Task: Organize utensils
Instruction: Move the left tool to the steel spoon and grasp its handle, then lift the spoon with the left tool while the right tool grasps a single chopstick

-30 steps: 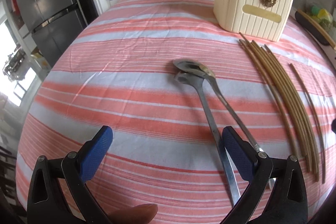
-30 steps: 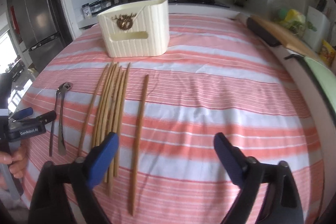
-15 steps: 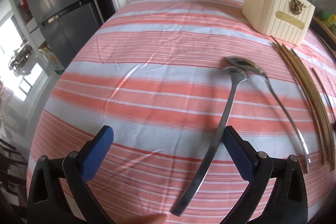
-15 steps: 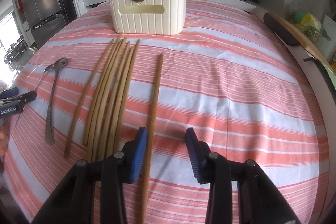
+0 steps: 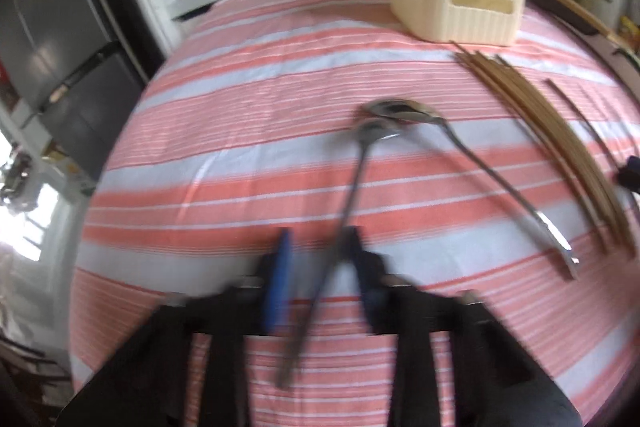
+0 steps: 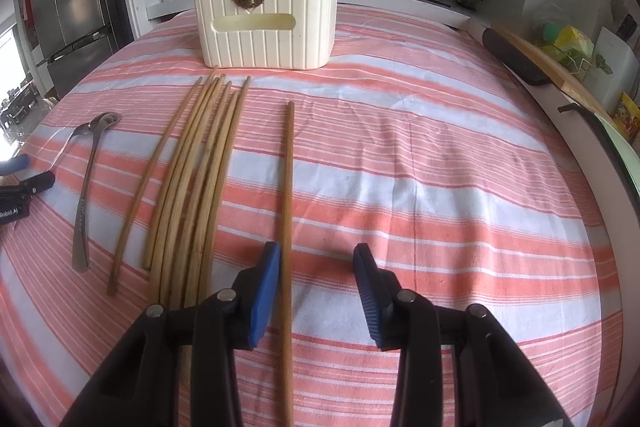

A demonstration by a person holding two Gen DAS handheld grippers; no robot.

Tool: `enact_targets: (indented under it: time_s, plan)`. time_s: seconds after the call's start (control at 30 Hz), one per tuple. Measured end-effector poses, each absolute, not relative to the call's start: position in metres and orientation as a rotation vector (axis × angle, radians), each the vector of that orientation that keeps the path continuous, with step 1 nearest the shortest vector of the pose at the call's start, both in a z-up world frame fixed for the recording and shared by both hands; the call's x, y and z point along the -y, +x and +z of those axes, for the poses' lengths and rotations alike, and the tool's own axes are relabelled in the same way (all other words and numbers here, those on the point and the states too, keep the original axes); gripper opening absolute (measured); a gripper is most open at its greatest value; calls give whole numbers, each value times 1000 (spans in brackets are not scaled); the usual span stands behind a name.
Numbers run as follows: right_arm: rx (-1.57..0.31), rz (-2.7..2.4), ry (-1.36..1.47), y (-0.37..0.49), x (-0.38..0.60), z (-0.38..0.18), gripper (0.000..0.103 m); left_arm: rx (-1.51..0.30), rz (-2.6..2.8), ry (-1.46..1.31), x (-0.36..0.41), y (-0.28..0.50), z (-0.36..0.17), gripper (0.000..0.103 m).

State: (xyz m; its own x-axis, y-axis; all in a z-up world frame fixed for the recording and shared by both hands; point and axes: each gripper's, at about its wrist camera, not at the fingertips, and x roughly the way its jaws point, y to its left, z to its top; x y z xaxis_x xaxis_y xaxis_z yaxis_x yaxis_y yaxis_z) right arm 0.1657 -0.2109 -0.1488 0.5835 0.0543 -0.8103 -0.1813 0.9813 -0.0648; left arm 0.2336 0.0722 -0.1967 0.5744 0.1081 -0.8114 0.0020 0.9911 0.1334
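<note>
Short of the cream holder [image 6: 266, 17], on the striped counter [image 6: 440, 155], lie 2 spoons, a chopstick bundle [image 6: 196, 171] and 1 lone chopstick [image 6: 287, 211], handles toward me for end grips. My left tongs [image 5: 320, 263] have just been closing over the nearer spoon [image 5: 352, 195]; blur hides whether the pads press yet. My right tongs [image 6: 316, 281] stand partly apart, straddling the lone chopstick, left pad just beside it, nothing clamped. Farther spoon [image 5: 472, 167] lies free.
</note>
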Motion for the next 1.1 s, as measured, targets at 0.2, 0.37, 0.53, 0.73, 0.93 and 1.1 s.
enact_targets:
  time_s: [0.2,0.37,0.53,0.73,0.93,1.1]
  plan:
    - [-930,120,-133,161,221,-146,39,-985,-71,-52,-89,233,-193,7]
    - [-937,102,-120,162,230,-148,39,-1026,-143,-324,-128,228,-197,7]
    - [-946,108,-91,162,237,-147,39,-1027,-133,-372,-147,226,-201,7]
    - [-961,115,-121,164,237,-148,39,-996,-118,-341,-141,223,-196,59]
    - [-977,117,-168,170,235,-147,33,-984,-36,-151,-121,214,-198,76]
    - [-1061,57,-160,169,246,-142,33,-993,1,-119,-138,210,-200,80]
